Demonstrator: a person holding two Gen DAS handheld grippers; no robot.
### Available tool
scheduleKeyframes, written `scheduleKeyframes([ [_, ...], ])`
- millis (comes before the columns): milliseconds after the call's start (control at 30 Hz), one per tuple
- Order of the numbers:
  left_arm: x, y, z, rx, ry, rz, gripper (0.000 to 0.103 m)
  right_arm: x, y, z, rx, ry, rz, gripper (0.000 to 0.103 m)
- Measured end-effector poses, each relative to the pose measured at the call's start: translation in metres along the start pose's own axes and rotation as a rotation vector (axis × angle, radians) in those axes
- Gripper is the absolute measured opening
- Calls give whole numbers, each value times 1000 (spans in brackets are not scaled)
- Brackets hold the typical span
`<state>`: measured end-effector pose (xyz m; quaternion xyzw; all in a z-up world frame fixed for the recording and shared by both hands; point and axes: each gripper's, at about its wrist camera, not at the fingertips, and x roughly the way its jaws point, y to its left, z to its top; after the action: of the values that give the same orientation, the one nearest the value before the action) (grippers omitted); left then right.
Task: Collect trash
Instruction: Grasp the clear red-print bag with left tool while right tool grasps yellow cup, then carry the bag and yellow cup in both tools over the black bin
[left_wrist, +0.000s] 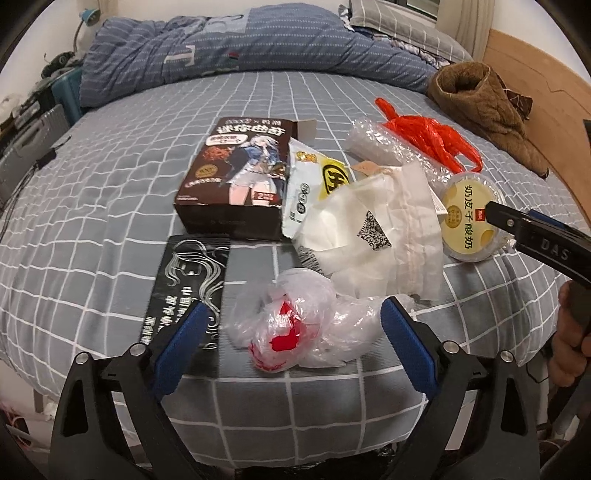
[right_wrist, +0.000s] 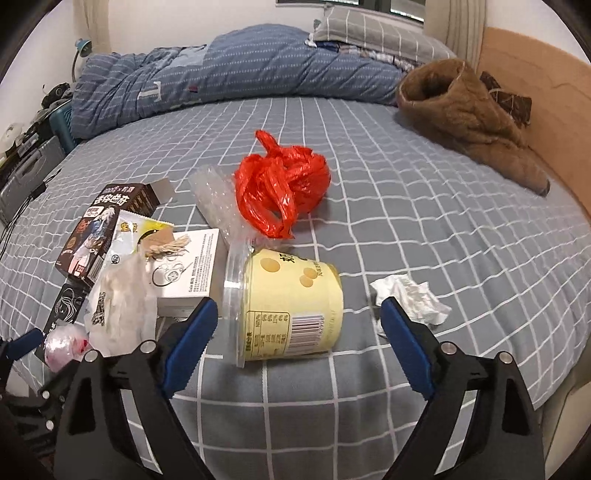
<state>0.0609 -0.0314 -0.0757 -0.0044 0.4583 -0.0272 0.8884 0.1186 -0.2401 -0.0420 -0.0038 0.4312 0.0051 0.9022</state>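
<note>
Left wrist view: a crumpled clear plastic bag (left_wrist: 291, 328) with red inside lies on the grey checked bedsheet (left_wrist: 110, 206), between the wide-apart jaws of the left gripper (left_wrist: 295, 332), which do not touch it. Just behind sit white wrappers (left_wrist: 373, 236), a dark snack box (left_wrist: 236, 173) and a black sachet (left_wrist: 188, 284). Over on the right wrist view, the right gripper (right_wrist: 299, 332) stands apart around a toppled yellow yogurt tub (right_wrist: 291, 306), pads clear of it. A red bag (right_wrist: 284, 188) lies beyond, a crumpled tissue (right_wrist: 410, 299) beside.
</note>
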Motion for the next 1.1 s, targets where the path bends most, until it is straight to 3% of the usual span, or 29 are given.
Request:
scheduleKeyframes([
  [267,8,-5,-1,8,23,-50,68,14,-2,-3,27,42,39,74],
  [367,9,-4,-1,6,25,-50,65,17,-1,-4,25,54,58,68],
  [733,5,1,0,-23,20,-61,58,5,-1,-4,28,31,32,66],
  [833,2,2,1,-24,12,-55,50,0,-1,-4,24,21,25,66],
  [1100,4,-1,-3,-2,20,-42,55,-9,3,-7,4,11,20,66],
])
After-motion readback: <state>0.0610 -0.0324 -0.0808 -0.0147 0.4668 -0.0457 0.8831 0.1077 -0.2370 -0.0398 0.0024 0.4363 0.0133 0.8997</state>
